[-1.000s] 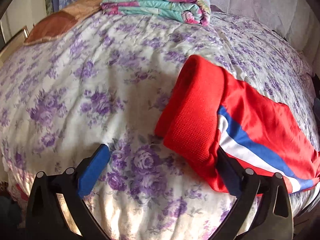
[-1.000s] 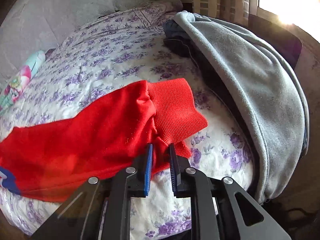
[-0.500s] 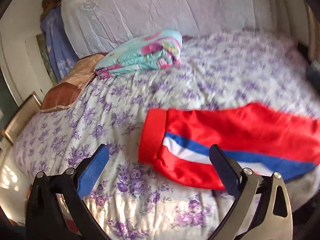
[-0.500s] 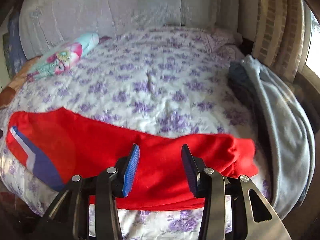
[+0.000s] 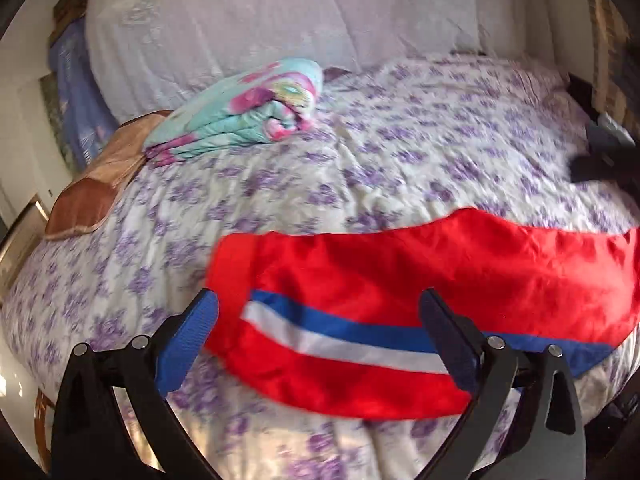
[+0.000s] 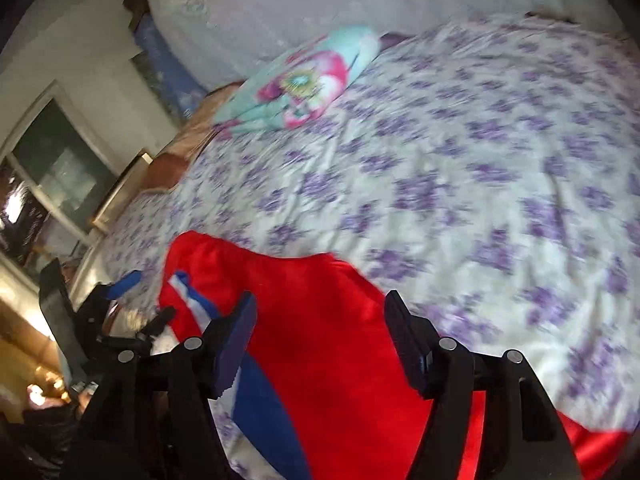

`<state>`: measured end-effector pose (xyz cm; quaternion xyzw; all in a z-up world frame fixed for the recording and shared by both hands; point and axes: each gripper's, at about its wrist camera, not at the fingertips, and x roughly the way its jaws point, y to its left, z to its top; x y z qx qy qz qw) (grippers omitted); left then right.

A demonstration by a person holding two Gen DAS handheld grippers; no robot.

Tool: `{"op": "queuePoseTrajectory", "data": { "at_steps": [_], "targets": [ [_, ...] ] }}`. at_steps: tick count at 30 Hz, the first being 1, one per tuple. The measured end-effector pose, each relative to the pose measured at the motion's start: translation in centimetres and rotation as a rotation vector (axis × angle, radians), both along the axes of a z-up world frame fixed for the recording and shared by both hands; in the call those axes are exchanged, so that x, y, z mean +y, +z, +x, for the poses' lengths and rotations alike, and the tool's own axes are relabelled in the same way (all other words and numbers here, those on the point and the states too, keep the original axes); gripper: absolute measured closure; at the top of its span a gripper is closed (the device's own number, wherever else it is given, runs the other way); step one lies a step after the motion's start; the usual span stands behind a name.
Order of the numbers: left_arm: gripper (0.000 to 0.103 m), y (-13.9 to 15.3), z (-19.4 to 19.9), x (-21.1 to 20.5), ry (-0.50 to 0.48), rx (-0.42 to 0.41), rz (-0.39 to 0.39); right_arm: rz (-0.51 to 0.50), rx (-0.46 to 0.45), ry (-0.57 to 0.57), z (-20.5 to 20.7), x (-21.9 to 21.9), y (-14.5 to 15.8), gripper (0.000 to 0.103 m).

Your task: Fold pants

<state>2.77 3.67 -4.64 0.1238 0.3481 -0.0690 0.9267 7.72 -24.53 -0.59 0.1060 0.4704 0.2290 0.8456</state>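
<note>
Your red pants (image 5: 420, 280) lie stretched across the near edge of the bed (image 5: 400, 168), the blue and white side stripe facing up. Your left gripper (image 5: 318, 334) hovers over the cuff end with its jaws spread wide, released, and your right gripper (image 6: 320, 330) is likewise released above the red cloth, grasping nothing

No writing, label, brand mark, number or sign can be read in either wrist view. The red track pants (image 5: 420, 280) with their blue and white side stripe carry no visible lettering, and the purple-flowered white bedspread (image 5: 360, 160) shows only its printed pattern.
</note>
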Motion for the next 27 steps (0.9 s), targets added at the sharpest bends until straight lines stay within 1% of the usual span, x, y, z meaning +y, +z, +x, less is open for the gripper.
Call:
{"op": "queuePoseTrajectory", "data": {
  "at_steps": [2, 4, 5, 7, 8, 9, 11, 12, 14, 16, 17, 18, 19, 20, 21, 23, 24, 25, 26, 27],
  "targets": [
    [0.005, -2.3, 1.8, -1.1, -0.009, 0.056, 0.031, -0.033, 0.078, 0.033, 3.6, 2.0, -1.8, 0.037],
    [0.005, -5.0, 3.6, -1.0, 0.028, 0.121, 0.070, -0.100, 0.140, 0.031, 6.2, 3.2, -4.0, 0.037],
    [0.005, -5.6, 3.4, -0.8, 0.036, 0.125, 0.076, -0.114, 0.174, 0.035, 7.0, 3.5, -4.9, 0.039],
    [0.005, -5.8, 3.0, -0.6, 0.032, 0.096, 0.082, -0.102, 0.232, 0.068, 8.2, 4.1, -6.4, 0.072],
    [0.005, -5.9, 2.9, -0.6, 0.033, 0.092, 0.089, -0.109, 0.246, 0.099, 8.3, 4.6, -6.8, 0.086],
    [0.005, -5.9, 2.9, -0.6, 0.037, 0.089, 0.092, -0.133, 0.253, 0.127, 8.4, 5.4, -7.1, 0.085],
    [0.005, -6.0, 3.1, -0.6, 0.043, 0.085, 0.096, -0.190, 0.266, 0.141, 8.5, 6.3, -7.8, 0.086],
    [0.005, -5.9, 3.2, -0.7, 0.046, 0.083, 0.099, -0.203, 0.263, 0.130, 8.8, 6.5, -8.0, 0.091],
    [0.005, -5.8, 3.4, -0.9, 0.058, 0.070, 0.112, -0.216, 0.215, 0.103, 9.0, 6.2, -7.6, 0.094],
    [0.005, -5.9, 3.7, -0.8, 0.086, 0.061, 0.115, -0.214, 0.169, 0.083, 9.4, 6.2, -7.6, 0.094],
    [0.004, -6.0, 3.8, -0.8, 0.093, 0.061, 0.114, -0.210, 0.163, 0.080, 9.9, 6.3, -8.1, 0.093],
    [0.004, -6.1, 3.9, -0.9, 0.096, 0.059, 0.123, -0.212, 0.151, 0.087, 9.9, 6.4, -8.7, 0.087],
    [0.004, -6.1, 3.8, -1.0, 0.094, 0.056, 0.132, -0.220, 0.131, 0.081, 9.6, 6.3, -8.8, 0.085],
    [0.004, -6.0, 3.7, -0.9, 0.091, 0.058, 0.132, -0.224, 0.103, 0.066, 9.2, 6.1, -8.5, 0.074],
    [0.004, -5.9, 3.6, -0.8, 0.090, 0.062, 0.126, -0.220, 0.075, 0.048, 8.8, 5.6, -7.9, 0.066],
    [0.004, -5.3, 3.4, -0.3, 0.095, 0.070, 0.098, -0.189, -0.046, -0.030, 6.6, 4.0, -5.2, 0.066],
    [0.004, -4.8, 3.2, -0.2, 0.095, 0.072, 0.074, -0.176, -0.089, -0.061, 5.5, 3.3, -4.0, 0.063],
    [0.004, -3.9, 2.7, -0.1, 0.093, 0.062, 0.043, -0.168, -0.134, -0.102, 3.5, 2.5, -2.7, 0.061],
    [0.005, -3.2, 2.3, -0.2, 0.088, 0.046, 0.028, -0.176, -0.159, -0.138, 1.3, 1.8, -1.8, 0.059],
    [0.005, -2.1, 1.4, -0.6, 0.065, 0.014, 0.012, -0.191, -0.169, -0.165, -0.4, 1.4, -1.4, 0.058]
  ]
}}
